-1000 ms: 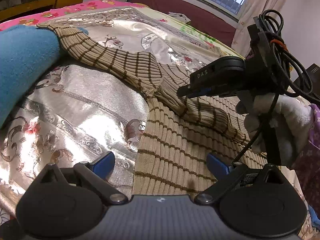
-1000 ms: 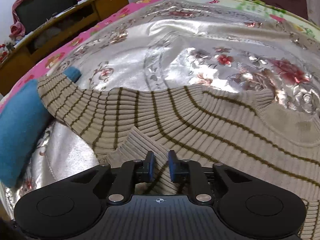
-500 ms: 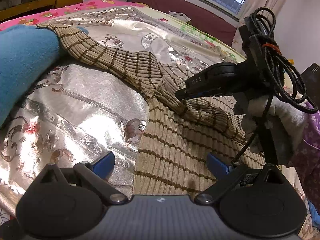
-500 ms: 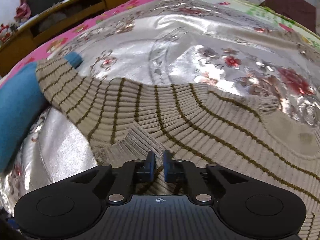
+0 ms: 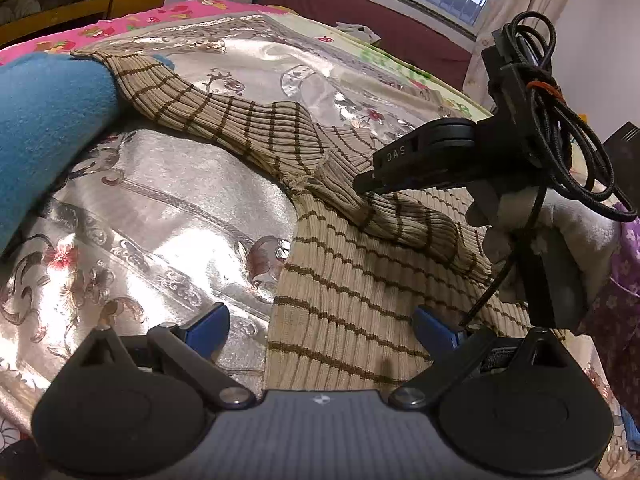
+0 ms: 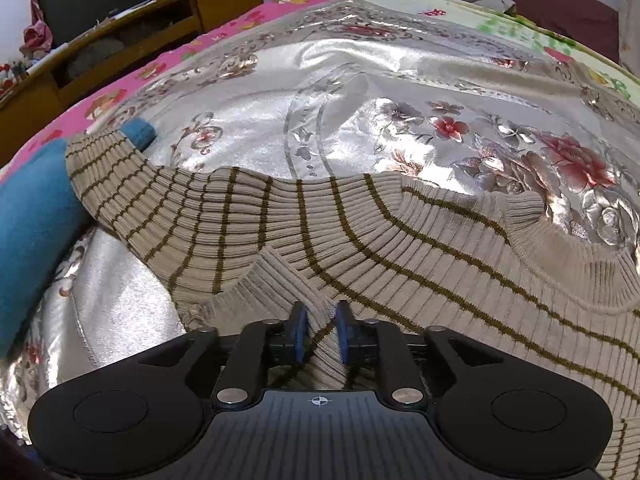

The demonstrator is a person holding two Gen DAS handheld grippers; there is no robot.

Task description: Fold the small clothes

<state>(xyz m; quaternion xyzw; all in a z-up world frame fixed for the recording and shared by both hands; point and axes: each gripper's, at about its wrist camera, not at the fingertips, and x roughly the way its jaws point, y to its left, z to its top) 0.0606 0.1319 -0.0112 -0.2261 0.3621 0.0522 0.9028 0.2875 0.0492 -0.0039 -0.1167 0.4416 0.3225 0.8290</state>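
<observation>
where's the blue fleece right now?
The blue fleece fills the left edge of both wrist views, lying on the silver floral bedspread. The striped sweater has its outstretched sleeve cuff draped over it.

beige ribbed sweater (image 6: 400, 248) with thin brown stripes lies flat, one sleeve (image 5: 224, 120) stretched outward.

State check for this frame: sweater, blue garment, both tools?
Striped sweater: flat on bedspread, one sleeve stretched sideways.
Blue garment: under that sleeve's cuff.
Right tool: just opened slightly; a fold of sweater between its fingers.
Left tool: wide open, over the sweater's edge, holding nothing.
</observation>
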